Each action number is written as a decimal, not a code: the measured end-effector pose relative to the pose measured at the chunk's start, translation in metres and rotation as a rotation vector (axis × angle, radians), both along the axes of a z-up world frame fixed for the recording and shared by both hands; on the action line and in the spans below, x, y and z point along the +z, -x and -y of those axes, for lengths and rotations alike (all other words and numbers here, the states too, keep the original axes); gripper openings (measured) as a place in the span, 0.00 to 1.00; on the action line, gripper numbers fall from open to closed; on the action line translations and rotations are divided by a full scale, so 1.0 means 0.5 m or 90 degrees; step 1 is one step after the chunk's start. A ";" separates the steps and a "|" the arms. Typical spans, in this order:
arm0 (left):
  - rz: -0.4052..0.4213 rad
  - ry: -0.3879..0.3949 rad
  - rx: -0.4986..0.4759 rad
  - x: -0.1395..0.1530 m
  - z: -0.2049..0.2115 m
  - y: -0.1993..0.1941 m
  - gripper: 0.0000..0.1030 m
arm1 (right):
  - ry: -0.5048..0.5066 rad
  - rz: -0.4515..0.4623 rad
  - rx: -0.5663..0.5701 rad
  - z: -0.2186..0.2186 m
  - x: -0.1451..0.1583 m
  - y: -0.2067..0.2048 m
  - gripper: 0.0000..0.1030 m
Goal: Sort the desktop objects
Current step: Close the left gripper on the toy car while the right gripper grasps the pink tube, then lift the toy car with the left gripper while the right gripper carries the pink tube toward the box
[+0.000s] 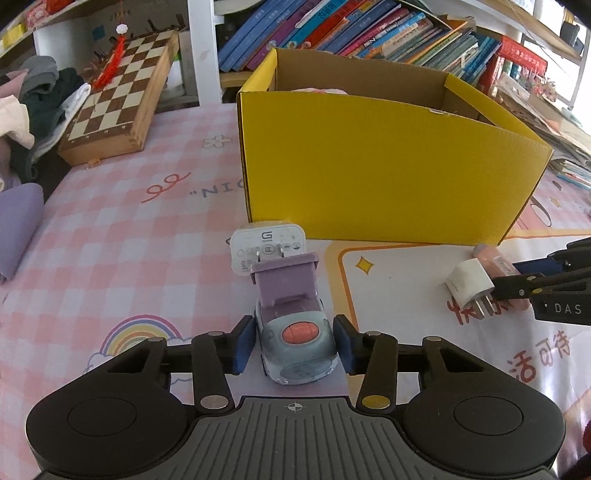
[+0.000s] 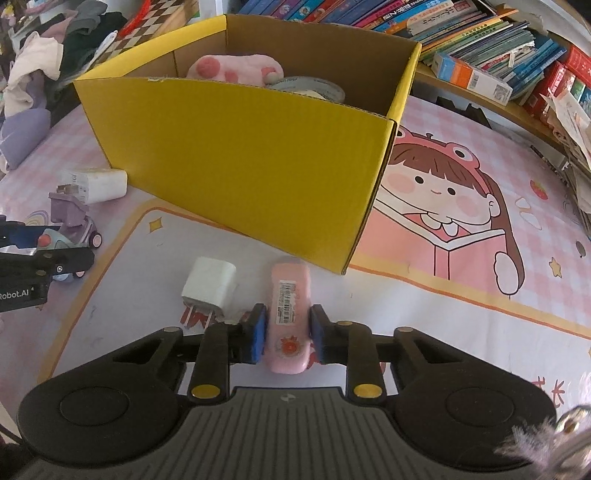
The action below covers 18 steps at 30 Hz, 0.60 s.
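Note:
My left gripper [image 1: 295, 347] straddles a pale blue toy car [image 1: 295, 343] with a purple tipper and orange button; the pads sit close beside its sides with thin gaps. The car also shows in the right wrist view [image 2: 70, 229]. A white charger [image 1: 266, 245] lies just beyond the car. My right gripper [image 2: 288, 338] has its pads on both sides of a pink case [image 2: 290, 314] with a barcode label, on the mat. A small white plug adapter [image 2: 208, 284] lies left of the case. A yellow cardboard box [image 1: 388, 162] stands behind, holding a pink plush [image 2: 232, 66] and a tape roll [image 2: 310, 86].
A chessboard [image 1: 122, 99] and a pile of clothes [image 1: 33, 99] sit at the far left. Shelves of books [image 1: 351, 29] run behind the box. A purple cloth [image 1: 18, 229] lies at the left edge. The cartoon mat [image 2: 461, 206] extends to the right.

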<state>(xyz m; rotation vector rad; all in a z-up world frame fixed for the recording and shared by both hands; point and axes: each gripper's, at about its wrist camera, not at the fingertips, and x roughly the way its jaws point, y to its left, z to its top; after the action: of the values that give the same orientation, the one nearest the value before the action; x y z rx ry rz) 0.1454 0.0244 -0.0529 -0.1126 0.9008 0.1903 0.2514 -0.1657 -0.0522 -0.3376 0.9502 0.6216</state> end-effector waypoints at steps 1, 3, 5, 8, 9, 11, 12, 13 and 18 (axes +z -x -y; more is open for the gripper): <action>-0.001 0.000 -0.002 0.001 0.001 0.002 0.42 | 0.000 0.000 -0.002 0.002 0.000 0.002 0.22; -0.003 0.004 -0.005 0.002 0.002 0.007 0.42 | -0.003 -0.003 -0.007 0.007 0.001 0.007 0.22; -0.003 0.010 -0.007 0.004 0.002 0.014 0.42 | -0.006 -0.005 -0.012 0.011 0.002 0.013 0.22; 0.001 0.013 -0.010 0.009 0.003 0.025 0.41 | -0.009 -0.004 -0.019 0.016 0.006 0.024 0.22; 0.004 0.013 -0.012 0.011 0.003 0.029 0.40 | -0.010 -0.003 -0.020 0.017 0.008 0.028 0.22; 0.009 0.013 -0.014 0.016 0.004 0.037 0.40 | -0.012 0.000 -0.021 0.018 0.012 0.038 0.22; 0.011 0.013 -0.015 0.018 0.004 0.040 0.40 | -0.013 0.002 -0.022 0.019 0.014 0.043 0.22; 0.014 0.013 -0.017 0.020 0.005 0.044 0.39 | -0.014 0.004 -0.023 0.020 0.016 0.048 0.22; 0.031 0.018 -0.034 0.032 0.008 0.065 0.39 | -0.020 0.012 -0.031 0.026 0.027 0.075 0.22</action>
<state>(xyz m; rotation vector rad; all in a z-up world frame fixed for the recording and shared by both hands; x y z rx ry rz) 0.1126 0.0206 -0.0366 -0.1194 0.8567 0.1237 0.2139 -0.1785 -0.0387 -0.2900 0.9275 0.5873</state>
